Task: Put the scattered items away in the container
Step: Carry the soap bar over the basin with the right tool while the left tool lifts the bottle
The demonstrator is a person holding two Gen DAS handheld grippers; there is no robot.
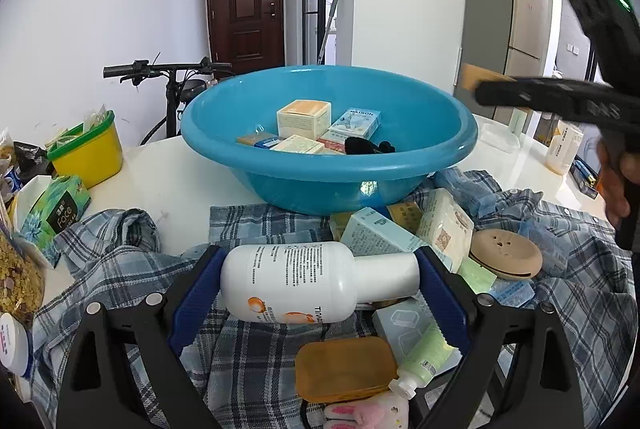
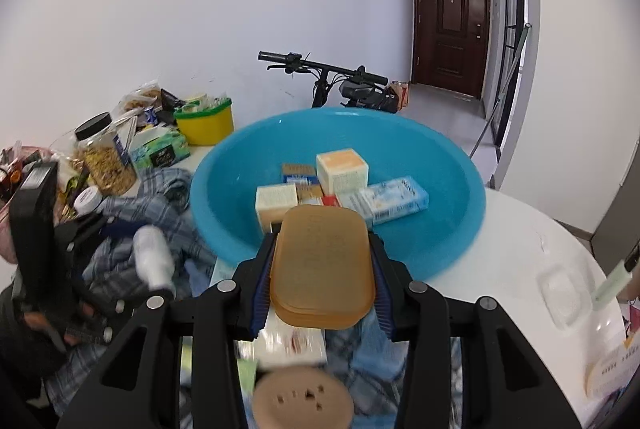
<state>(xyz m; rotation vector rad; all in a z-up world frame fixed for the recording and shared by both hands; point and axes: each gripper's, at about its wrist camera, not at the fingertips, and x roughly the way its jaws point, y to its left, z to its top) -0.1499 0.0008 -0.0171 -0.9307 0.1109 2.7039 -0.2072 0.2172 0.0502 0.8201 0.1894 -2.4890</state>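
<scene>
the right gripper (image 2: 322,279) is squeezing the orange box (image 2: 322,265), carrying it; the blue tub (image 2: 452,229) just ahead is waiting for the drop.

White walls all round, a dark wooden door (image 1: 245,7) down the hallway, a bicycle (image 2: 328,77) parked behind the white desk (image 2: 520,249).

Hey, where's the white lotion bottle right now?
In the left wrist view, the white lotion bottle lies on its side low in the centre, between the left hand-held gripper's blue pads, over the plaid shirt before the blue basin.
</scene>
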